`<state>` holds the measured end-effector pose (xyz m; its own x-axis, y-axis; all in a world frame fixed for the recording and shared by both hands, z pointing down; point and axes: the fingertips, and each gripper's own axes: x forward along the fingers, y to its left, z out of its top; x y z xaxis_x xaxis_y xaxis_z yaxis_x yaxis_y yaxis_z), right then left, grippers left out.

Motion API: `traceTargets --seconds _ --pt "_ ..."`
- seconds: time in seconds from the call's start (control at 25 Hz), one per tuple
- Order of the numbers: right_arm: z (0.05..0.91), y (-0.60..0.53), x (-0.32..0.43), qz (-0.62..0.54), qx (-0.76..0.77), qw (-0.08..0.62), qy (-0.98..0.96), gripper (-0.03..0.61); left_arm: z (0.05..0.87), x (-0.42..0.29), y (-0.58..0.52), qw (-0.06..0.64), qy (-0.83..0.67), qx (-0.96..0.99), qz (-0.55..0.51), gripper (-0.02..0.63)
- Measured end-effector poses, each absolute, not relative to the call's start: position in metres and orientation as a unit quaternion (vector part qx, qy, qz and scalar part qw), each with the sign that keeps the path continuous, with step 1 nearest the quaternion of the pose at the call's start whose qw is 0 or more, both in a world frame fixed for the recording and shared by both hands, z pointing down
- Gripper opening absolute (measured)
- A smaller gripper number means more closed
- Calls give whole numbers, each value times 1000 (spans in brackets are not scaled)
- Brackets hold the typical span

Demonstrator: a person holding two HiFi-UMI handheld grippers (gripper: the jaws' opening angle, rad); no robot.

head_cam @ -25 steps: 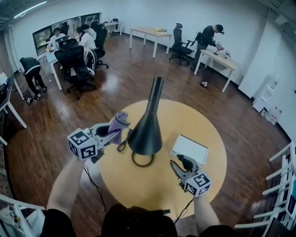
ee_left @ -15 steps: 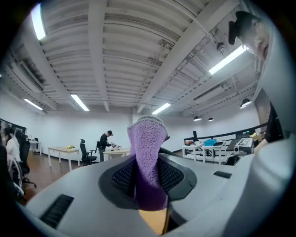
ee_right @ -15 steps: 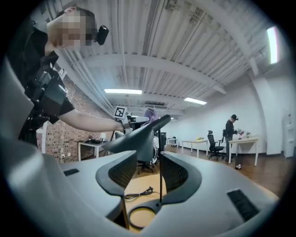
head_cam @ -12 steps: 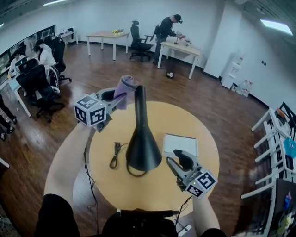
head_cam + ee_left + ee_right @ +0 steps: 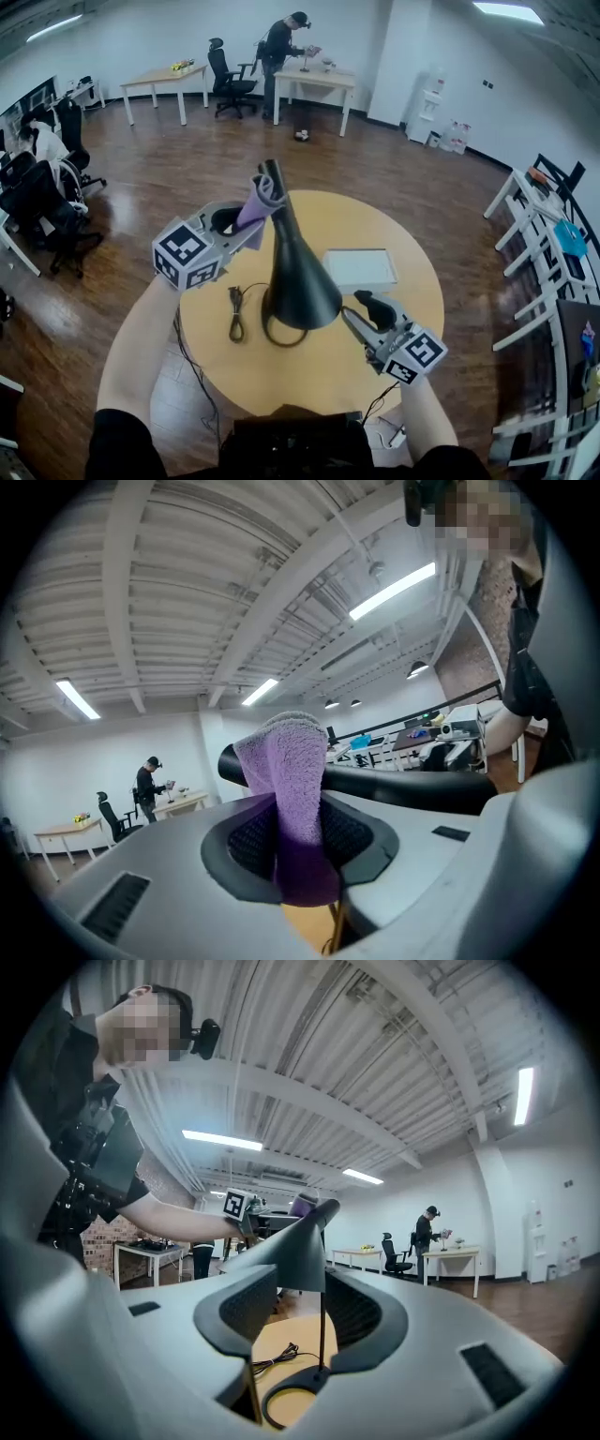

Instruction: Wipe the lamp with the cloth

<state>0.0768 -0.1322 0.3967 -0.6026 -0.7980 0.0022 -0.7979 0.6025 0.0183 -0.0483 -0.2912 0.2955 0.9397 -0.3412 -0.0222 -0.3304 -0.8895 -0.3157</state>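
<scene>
Head view: at centre-left, the left gripper [image 5: 242, 221] has its jaws clamped on the purple cloth [image 5: 259, 201]. The cloth's free end sticks out past the tips and lies against the narrow top of the black lamp [image 5: 300, 281]. The lamp stands on the round table [image 5: 427, 281]. Its cone's long axis runs from the wide mouth at frame centre up to the slim end at upper centre. At lower right, the right gripper [image 5: 360, 317] sits just beside the shade, jaws apart and gripping nothing; the right gripper view shows the lamp's stem beyond the gap.
</scene>
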Motion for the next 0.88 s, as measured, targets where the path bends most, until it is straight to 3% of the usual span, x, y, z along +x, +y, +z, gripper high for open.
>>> traceTargets --seconds 0.48,0.88 --pt "387 -144 78 0 405 -1 -914 164 335 -29 -205 166 133 -976 -49 94" --pt "376 -154 65 -2 355 20 -935 153 357 -35 -141 213 92 -968 -95 94"
